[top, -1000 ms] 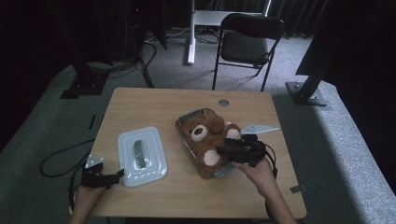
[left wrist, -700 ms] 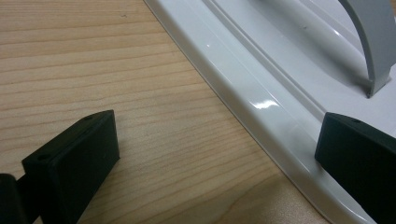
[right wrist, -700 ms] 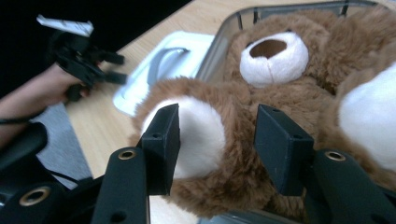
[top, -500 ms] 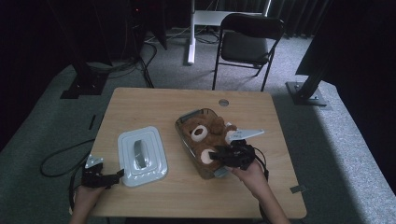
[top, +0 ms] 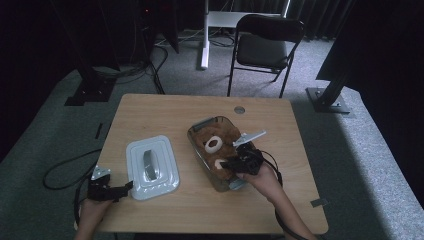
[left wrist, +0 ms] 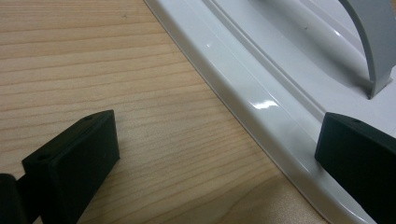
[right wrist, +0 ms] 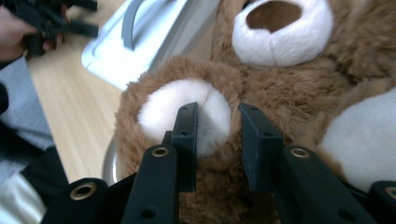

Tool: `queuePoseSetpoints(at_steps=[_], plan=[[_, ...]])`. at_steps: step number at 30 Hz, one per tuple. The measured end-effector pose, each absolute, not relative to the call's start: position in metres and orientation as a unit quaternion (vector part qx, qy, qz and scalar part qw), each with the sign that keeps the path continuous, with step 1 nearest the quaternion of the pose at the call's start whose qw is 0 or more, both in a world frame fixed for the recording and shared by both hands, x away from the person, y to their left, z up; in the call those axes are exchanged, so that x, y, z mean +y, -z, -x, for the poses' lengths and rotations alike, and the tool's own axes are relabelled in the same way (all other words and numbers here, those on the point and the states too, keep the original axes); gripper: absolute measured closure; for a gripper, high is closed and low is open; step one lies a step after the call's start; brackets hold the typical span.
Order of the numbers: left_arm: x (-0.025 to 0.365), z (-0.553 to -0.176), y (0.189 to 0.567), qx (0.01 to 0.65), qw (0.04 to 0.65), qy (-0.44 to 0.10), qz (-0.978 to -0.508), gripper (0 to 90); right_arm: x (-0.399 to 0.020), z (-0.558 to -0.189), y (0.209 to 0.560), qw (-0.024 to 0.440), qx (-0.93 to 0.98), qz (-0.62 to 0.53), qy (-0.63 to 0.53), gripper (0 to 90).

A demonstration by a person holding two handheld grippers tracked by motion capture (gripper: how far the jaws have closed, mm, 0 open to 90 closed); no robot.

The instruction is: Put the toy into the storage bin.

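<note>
High view: the right gripper has moved in over the glass dish near the table's right edge, its jaws just closing on the teddy bear's foot, plush pinched between them. The bear now sits lower in the dish, likely being tucked in. The left gripper, jaws apart, straddles the lid's rim at the front left corner.

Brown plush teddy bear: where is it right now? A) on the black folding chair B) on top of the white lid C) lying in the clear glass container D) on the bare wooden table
C: the brown plush teddy bear lies inside the clear glass container, whose rim shows around it; the white lid lies apart beside it.
</note>
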State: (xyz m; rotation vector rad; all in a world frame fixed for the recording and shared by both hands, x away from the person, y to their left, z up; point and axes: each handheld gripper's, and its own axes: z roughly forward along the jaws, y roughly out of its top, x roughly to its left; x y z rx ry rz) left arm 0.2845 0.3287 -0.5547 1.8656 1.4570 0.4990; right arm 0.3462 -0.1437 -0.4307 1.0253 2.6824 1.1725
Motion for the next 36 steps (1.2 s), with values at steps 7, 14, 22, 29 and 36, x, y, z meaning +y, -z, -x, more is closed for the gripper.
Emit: queuePoseSetpoints(at_steps=[7, 14, 22, 29, 36], plan=[[0.328, -0.285, 0.555, 0.564, 0.355, -0.193, -0.721, 0.5, -0.133, -0.363, 0.428, -0.012, 0.898, -0.308, -0.313, 69.6], [0.329, -0.284, 0.555, 0.564, 0.354, -0.193, -0.720, 0.5, -0.106, -0.374, 0.436, -0.006, 0.933, -0.282, -0.222, 73.9], [0.328, -0.284, 0.555, 0.565, 0.354, -0.193, -0.720, 0.5, -0.079, -0.376, 0.446, 0.021, 0.958, -0.256, -0.128, 76.2], [0.329, -0.284, 0.555, 0.564, 0.355, -0.192, -0.721, 0.5, -0.083, -0.376, 0.445, 0.022, 0.953, -0.259, -0.156, 72.4], [0.329, -0.284, 0.555, 0.564, 0.355, -0.192, -0.721, 0.5, -0.103, -0.372, 0.430, 0.007, 0.932, -0.259, -0.254, 57.5]])
